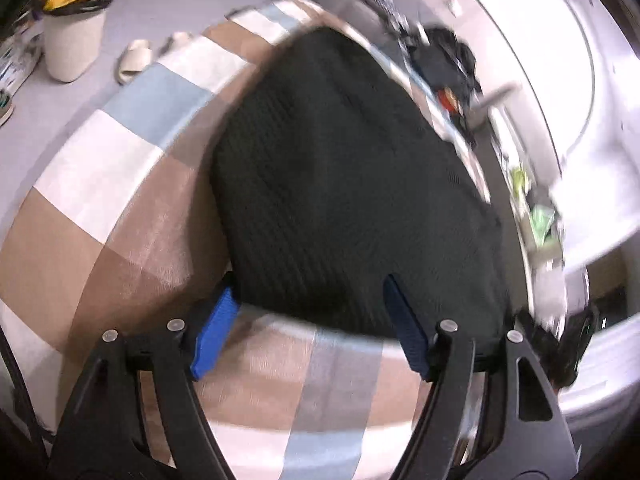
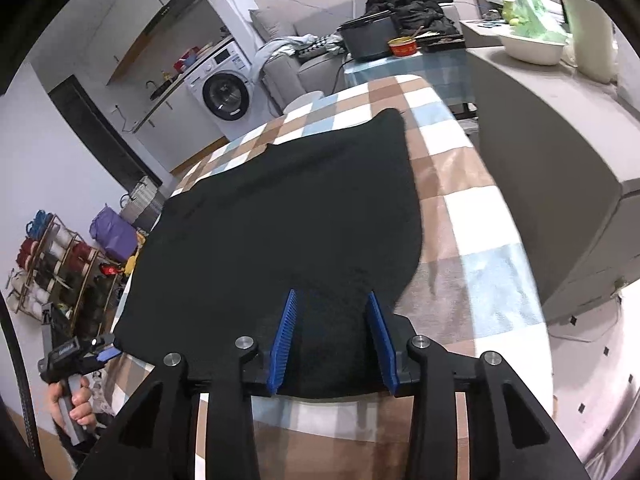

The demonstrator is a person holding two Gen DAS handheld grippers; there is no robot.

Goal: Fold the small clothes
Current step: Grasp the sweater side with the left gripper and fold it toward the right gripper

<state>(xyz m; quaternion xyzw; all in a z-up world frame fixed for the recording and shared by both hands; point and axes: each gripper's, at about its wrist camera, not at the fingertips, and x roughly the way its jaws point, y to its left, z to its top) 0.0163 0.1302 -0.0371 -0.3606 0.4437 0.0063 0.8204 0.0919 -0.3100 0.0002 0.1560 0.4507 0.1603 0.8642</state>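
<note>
Black knit garment (image 2: 280,216) flat on checked tablecloth (image 2: 472,216).
Left gripper (image 1: 312,320) and right gripper (image 2: 332,336) both parted, pads straddling the garment's near edge, not pinching; white bowl (image 2: 532,46) holds a green bag (image 2: 536,8).

Dark knit garment (image 2: 280,216) flat on checked cloth (image 2: 452,184)
</note>
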